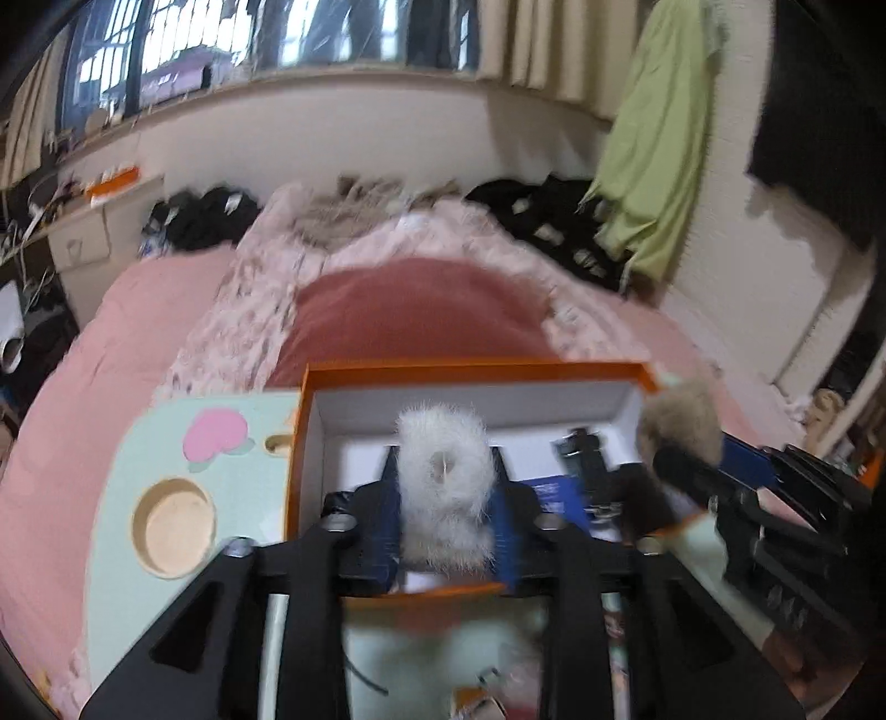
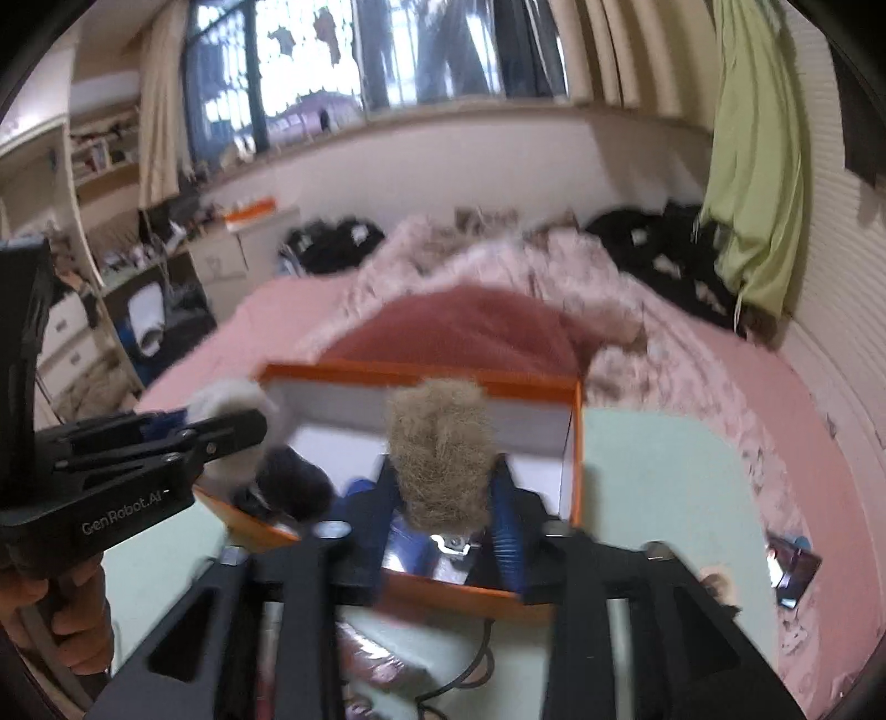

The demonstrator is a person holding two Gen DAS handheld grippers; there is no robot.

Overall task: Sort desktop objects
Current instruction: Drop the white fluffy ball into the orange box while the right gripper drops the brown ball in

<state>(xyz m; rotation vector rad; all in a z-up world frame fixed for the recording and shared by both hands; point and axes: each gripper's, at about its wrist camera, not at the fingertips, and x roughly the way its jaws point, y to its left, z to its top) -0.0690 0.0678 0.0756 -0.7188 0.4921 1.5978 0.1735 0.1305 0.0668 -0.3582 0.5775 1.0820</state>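
In the left wrist view, the left gripper [image 1: 446, 493] has its blue-padded fingers clamped on a white fluffy scrunchie [image 1: 446, 487], held above the open orange box [image 1: 470, 370]. The box sits on a pale green lap tray [image 1: 119, 531] with a round cup recess, and the tray rests on a pink bed [image 1: 55, 443]. Beyond the box a dark red blanket [image 1: 421, 315] lies under a crumpled floral quilt [image 1: 260, 288]. A window [image 1: 249, 39] runs along the far wall behind the box, and a green garment [image 1: 659, 138] hangs to its right. The right gripper [image 1: 681, 443] enters at the box's right edge with a brown fluffy scrunchie [image 1: 678, 421].

In the right wrist view, the right gripper [image 2: 446, 476] is closed on the brown fluffy scrunchie [image 2: 440, 448] over the same orange box [image 2: 421, 374]. The left gripper [image 2: 221, 415] holds the white fluffy scrunchie [image 2: 232, 396] at the box's left wall. Inside the box lies a dark fluffy item [image 2: 293, 487]. A cluttered desk [image 2: 144, 260] stands far left of the box; a phone [image 2: 792, 570] lies on the tray [image 2: 664, 476] to its right.
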